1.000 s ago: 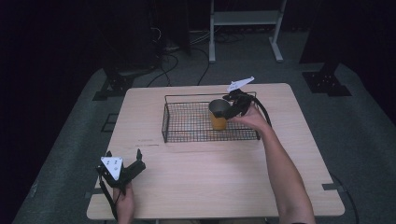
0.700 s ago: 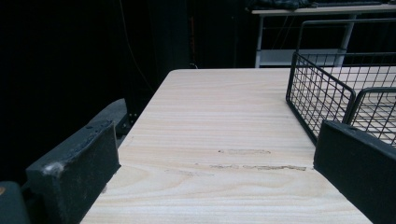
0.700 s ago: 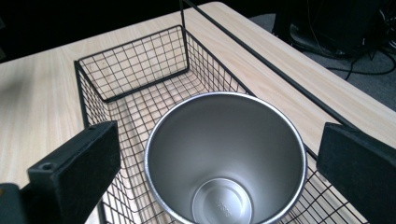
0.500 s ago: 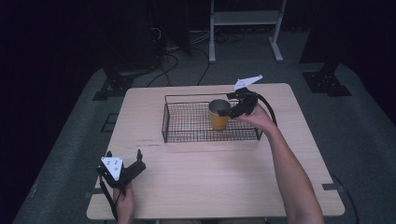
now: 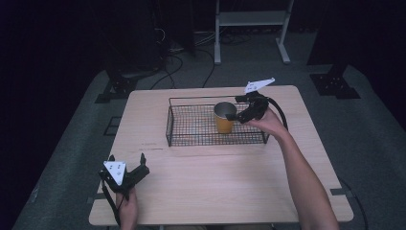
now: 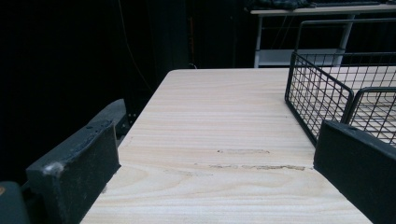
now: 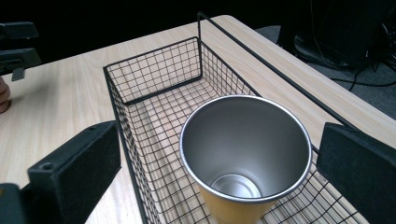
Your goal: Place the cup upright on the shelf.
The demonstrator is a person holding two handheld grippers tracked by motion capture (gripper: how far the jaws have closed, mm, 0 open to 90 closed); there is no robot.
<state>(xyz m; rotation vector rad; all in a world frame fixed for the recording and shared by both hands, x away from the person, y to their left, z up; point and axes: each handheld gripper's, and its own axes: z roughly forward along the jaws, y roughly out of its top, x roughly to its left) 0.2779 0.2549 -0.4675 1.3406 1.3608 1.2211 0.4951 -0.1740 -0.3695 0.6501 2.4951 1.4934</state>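
Cup [image 7: 246, 154] btwn right tool [image 7: 224, 172] jaws (untouched)

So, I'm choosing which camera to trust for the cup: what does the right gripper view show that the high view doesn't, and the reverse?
Right gripper view: the shiny steel inside and bare bottom of the orange metal cup, with the right gripper open, its jaws wide on either side of the cup and apart from it.
High view: the whole light wooden table, the person's right forearm, and the left gripper near the front-left corner.
Both: the cup standing upright in the black wire basket, toward its right end.
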